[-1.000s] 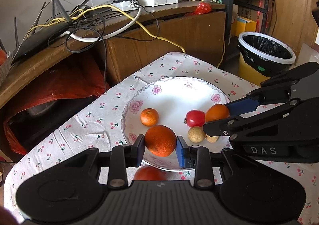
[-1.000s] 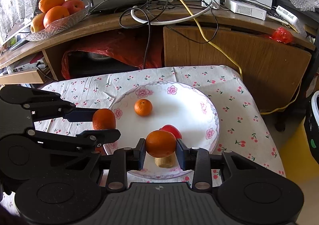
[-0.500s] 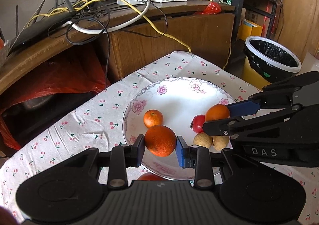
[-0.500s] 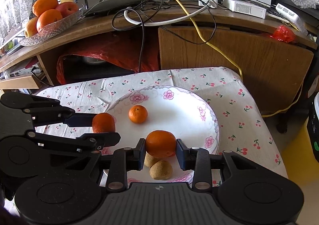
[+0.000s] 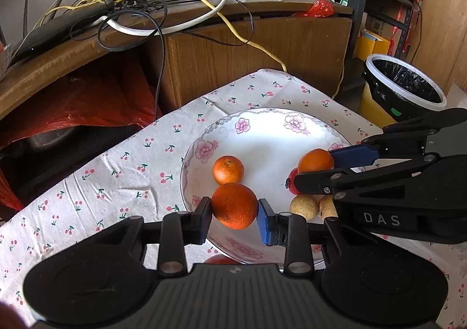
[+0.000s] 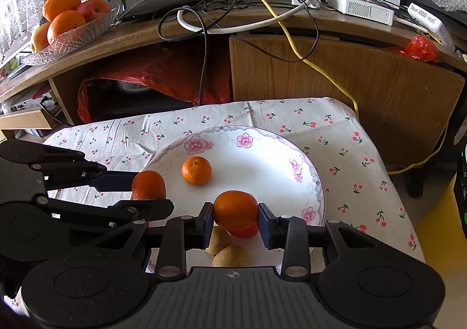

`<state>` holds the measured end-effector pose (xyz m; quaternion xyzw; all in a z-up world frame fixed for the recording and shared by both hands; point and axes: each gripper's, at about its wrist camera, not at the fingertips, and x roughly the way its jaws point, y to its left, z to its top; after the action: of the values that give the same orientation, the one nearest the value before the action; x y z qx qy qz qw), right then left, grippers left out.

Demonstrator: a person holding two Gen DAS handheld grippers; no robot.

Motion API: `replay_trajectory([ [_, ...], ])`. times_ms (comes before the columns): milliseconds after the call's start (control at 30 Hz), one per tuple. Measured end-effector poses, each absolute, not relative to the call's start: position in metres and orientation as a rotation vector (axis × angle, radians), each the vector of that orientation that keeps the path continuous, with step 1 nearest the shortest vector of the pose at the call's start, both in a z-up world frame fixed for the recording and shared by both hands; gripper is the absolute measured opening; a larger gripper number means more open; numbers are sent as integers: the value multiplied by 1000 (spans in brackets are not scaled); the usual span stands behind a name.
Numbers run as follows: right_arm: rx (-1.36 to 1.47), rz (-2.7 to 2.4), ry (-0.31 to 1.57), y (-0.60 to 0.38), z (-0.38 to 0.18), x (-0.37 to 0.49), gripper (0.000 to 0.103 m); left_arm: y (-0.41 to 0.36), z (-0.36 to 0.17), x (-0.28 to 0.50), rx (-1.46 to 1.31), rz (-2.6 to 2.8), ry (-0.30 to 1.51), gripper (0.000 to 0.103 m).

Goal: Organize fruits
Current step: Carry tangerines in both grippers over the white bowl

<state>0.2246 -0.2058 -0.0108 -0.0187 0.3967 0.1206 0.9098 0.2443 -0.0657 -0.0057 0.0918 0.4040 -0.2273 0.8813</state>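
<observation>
1. Between the left gripper's [image 5: 234, 210] fingers sits an orange [image 5: 234, 205], clamped at its sides, hanging over the near rim of the floral plate [image 5: 262, 122].
2. The right gripper [image 6: 235, 220] likewise clenches a second orange [image 6: 235, 210], above the red fruit [image 6: 244, 232] and two brown fruits [image 6: 230, 256].
3. A small mandarin [image 6: 196, 170] lies ahead of both, nearer the left.

A red fruit [image 6: 243, 232] sits mostly hidden behind the held orange [image 6: 235, 210]; another fruit [image 5: 220, 259] barely shows above the left gripper's body.
</observation>
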Motion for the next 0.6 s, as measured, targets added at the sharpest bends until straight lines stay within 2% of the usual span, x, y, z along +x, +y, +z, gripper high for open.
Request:
replay_trajectory([
  [600, -33, 241, 811, -207, -11, 228, 31, -66, -7, 247, 174, -460, 849, 41],
])
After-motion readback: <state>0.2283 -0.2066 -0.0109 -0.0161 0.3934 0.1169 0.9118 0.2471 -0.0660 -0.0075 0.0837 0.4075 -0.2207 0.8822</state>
